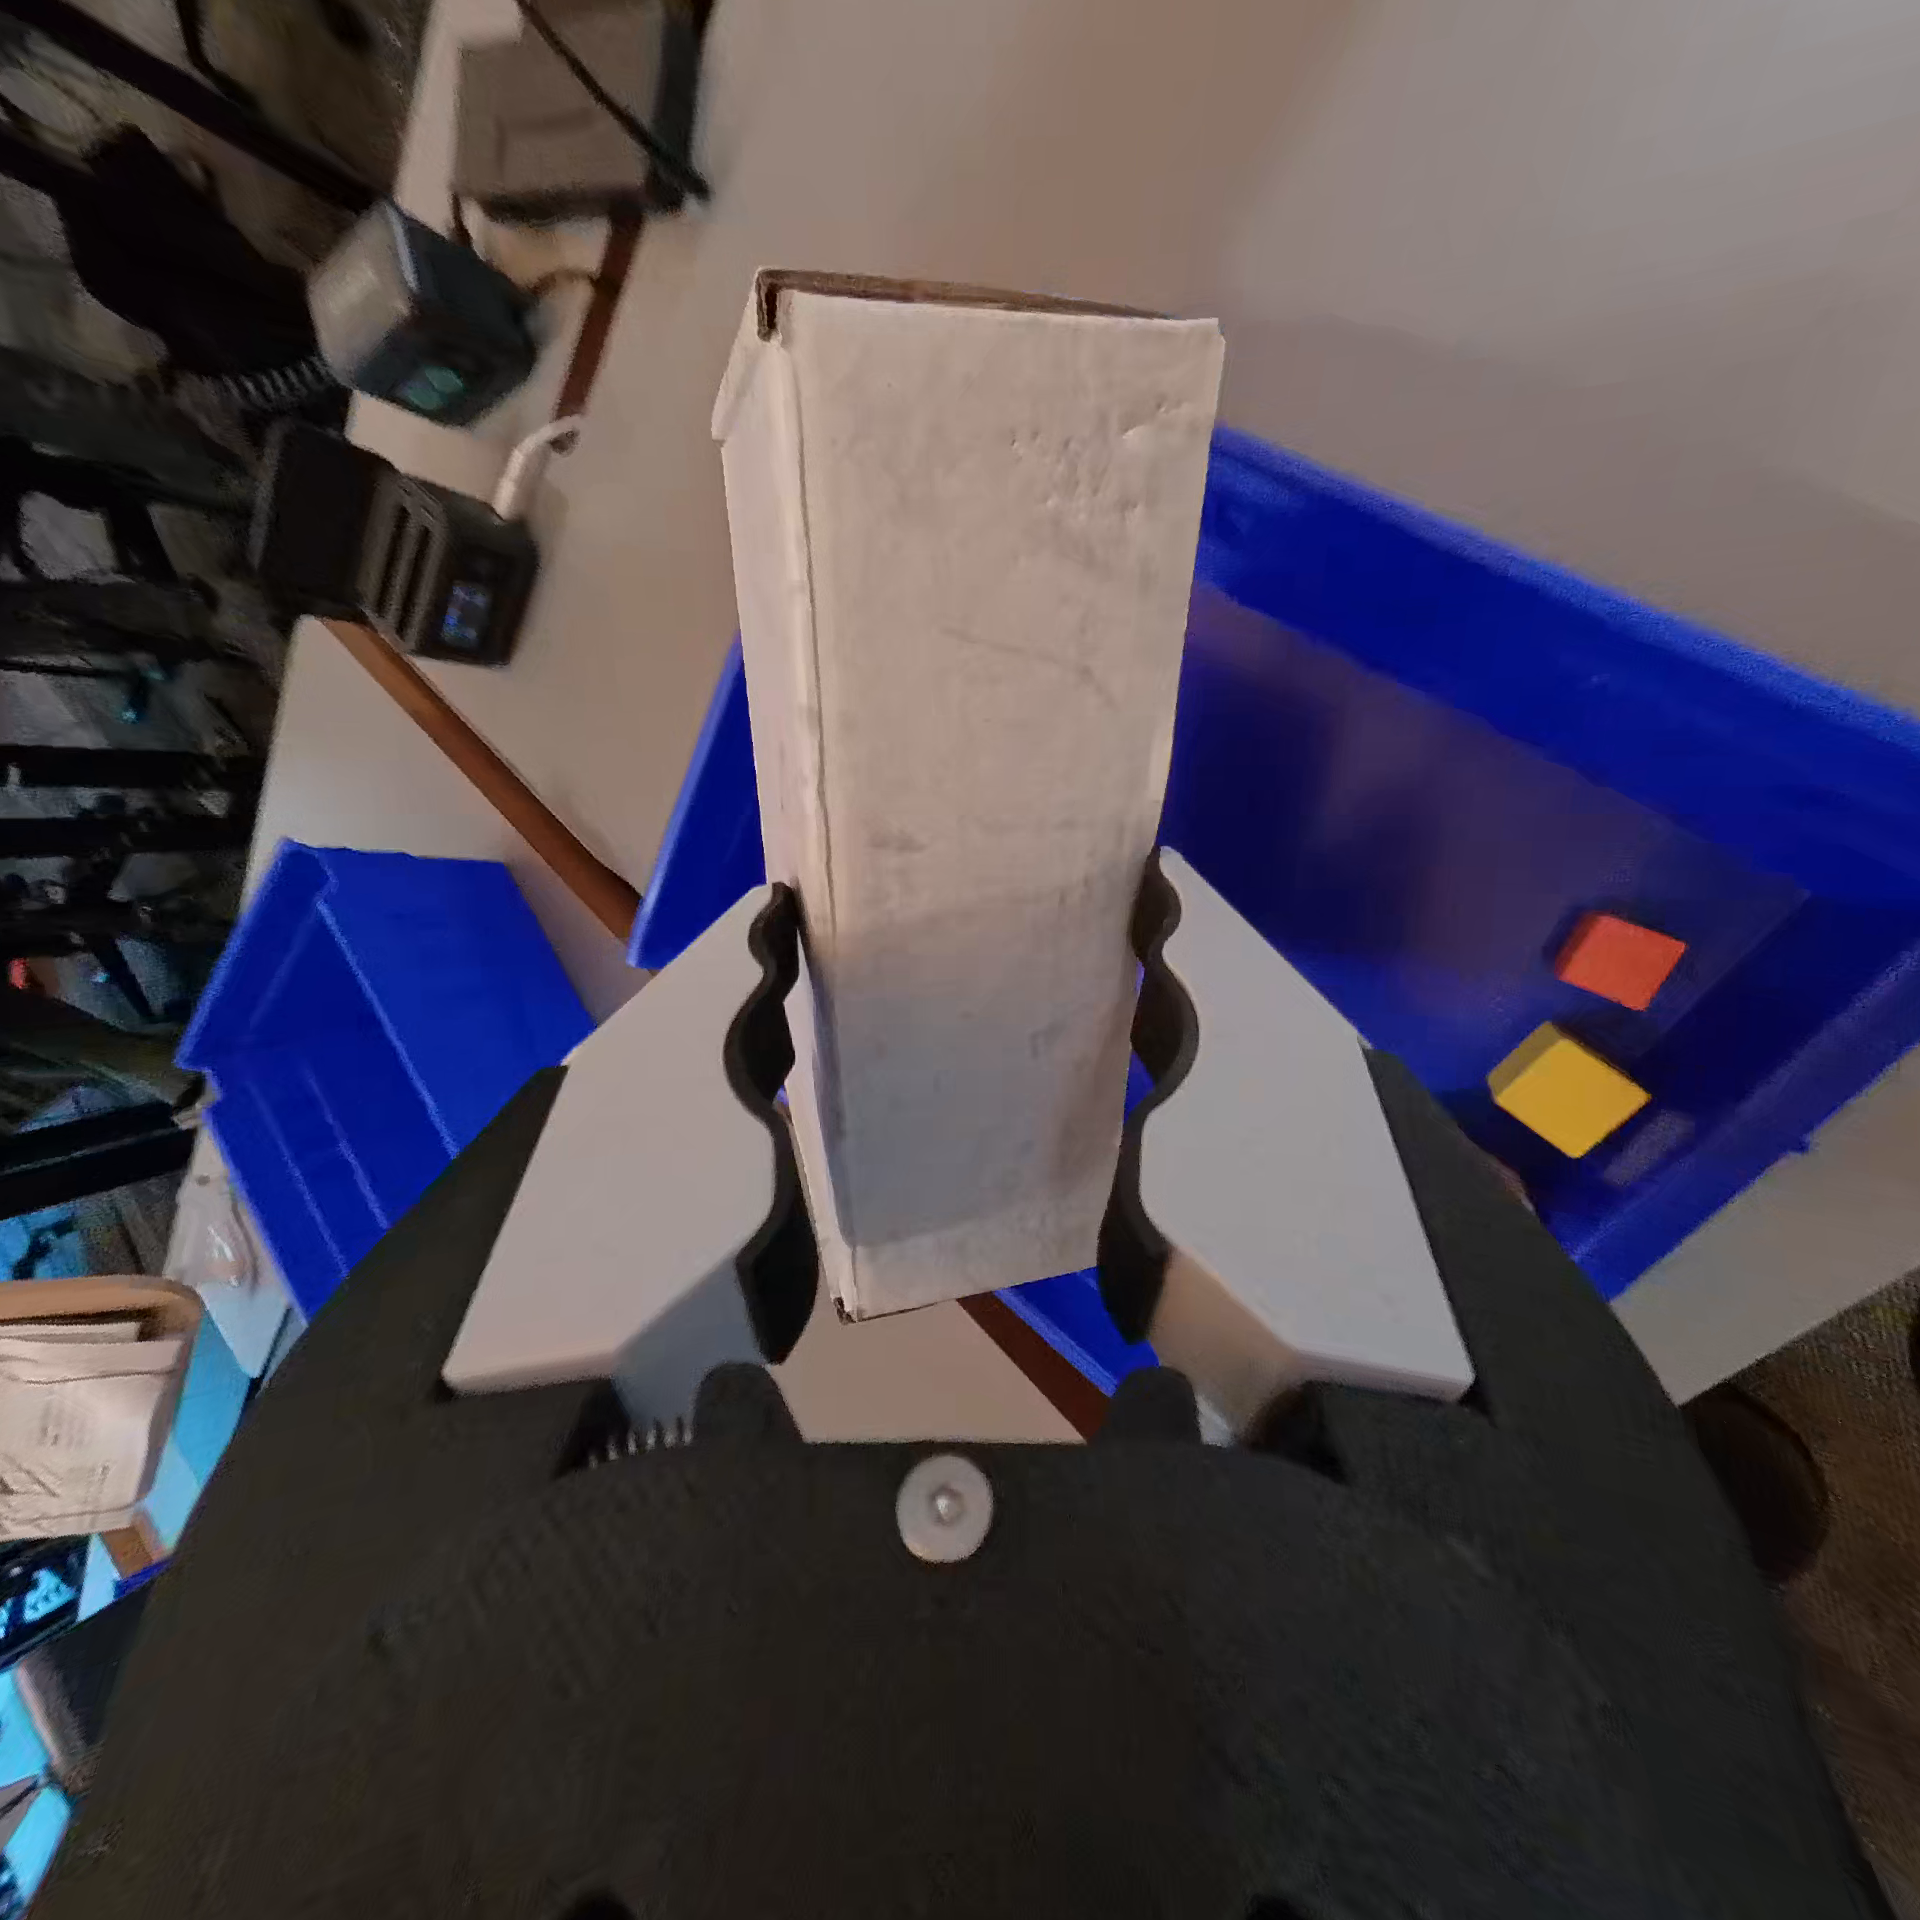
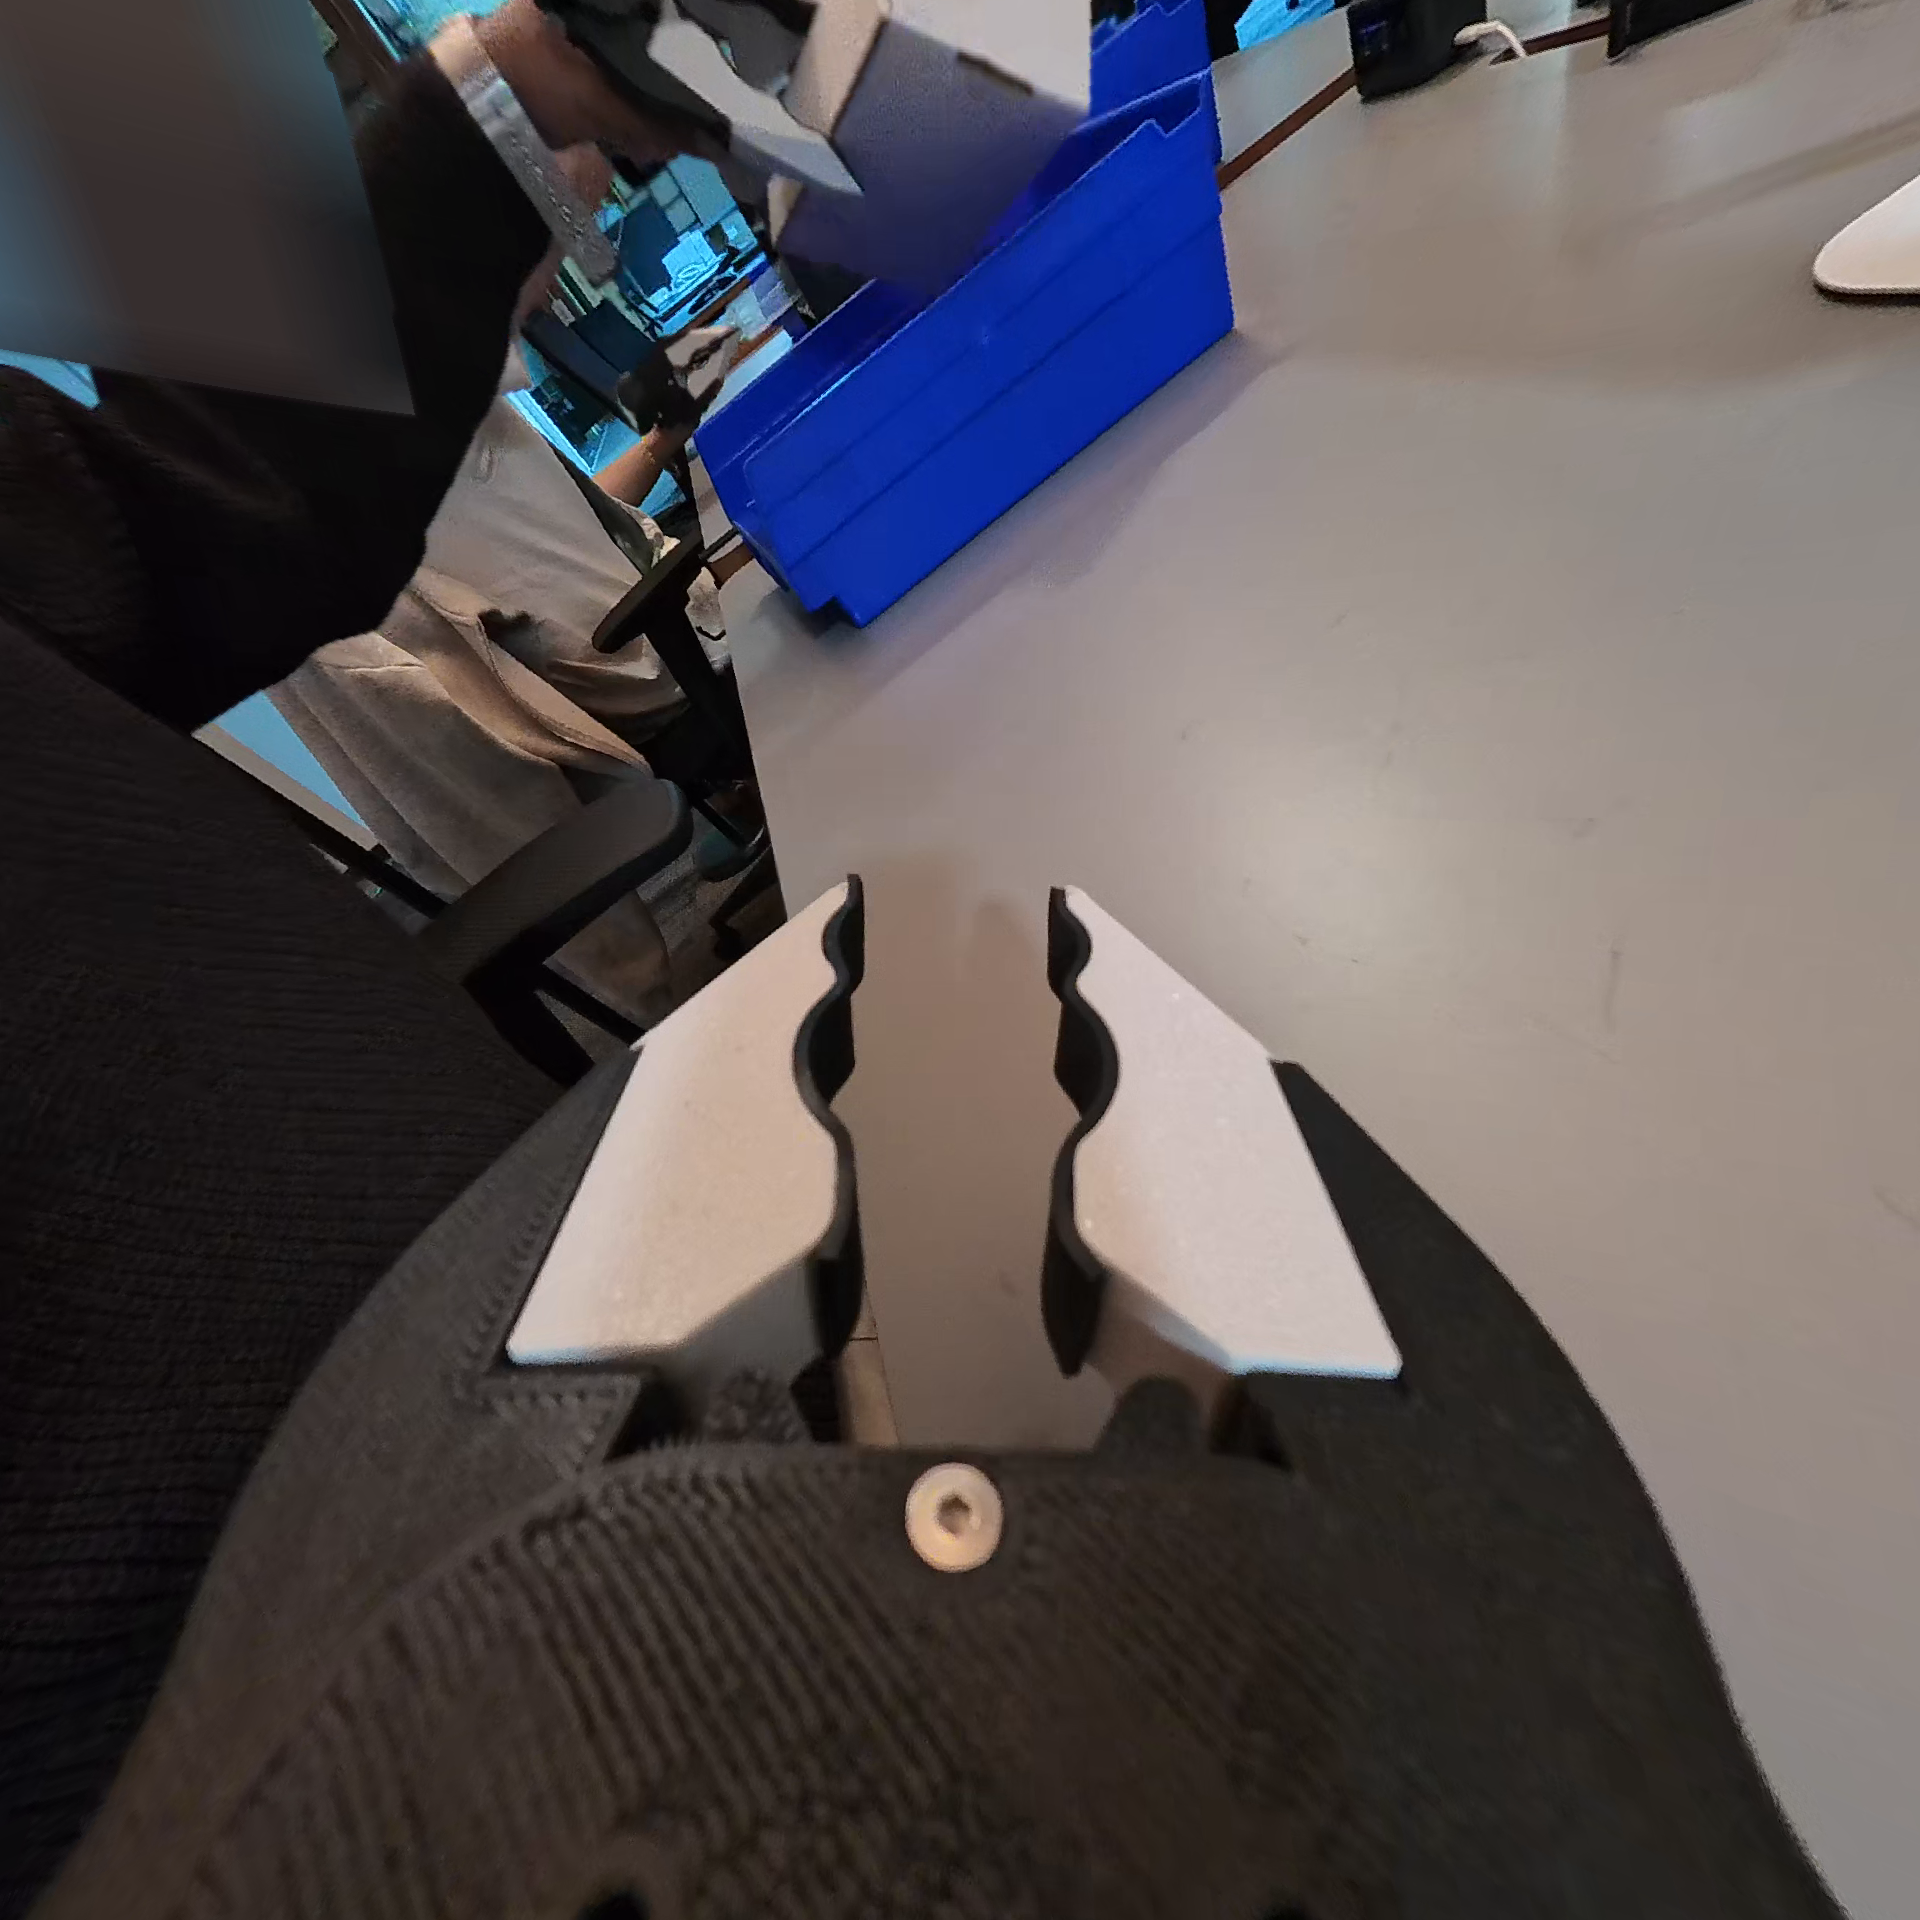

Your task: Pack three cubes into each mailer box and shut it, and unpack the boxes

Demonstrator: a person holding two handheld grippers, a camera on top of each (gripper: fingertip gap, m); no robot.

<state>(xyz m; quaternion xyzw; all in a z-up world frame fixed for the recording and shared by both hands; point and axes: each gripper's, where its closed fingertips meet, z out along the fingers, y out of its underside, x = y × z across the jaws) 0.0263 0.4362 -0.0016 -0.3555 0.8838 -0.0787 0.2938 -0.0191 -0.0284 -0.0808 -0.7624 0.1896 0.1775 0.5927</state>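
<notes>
Between the left hand-held gripper (image 1: 961, 1081) fingers sits a white mailer box (image 1: 966, 727), clamped and blocking most of the view ahead. Just right of it, a blue bin (image 1: 1558, 665) holds 2 cubes, red (image 1: 1621, 958) and yellow (image 1: 1567, 1089). Right hand-held gripper (image 2: 956, 1122) is narrowly parted, holding nothing, over the grey worktop (image 2: 1455, 727); another blue bin (image 2: 987, 395) lies well ahead.
</notes>
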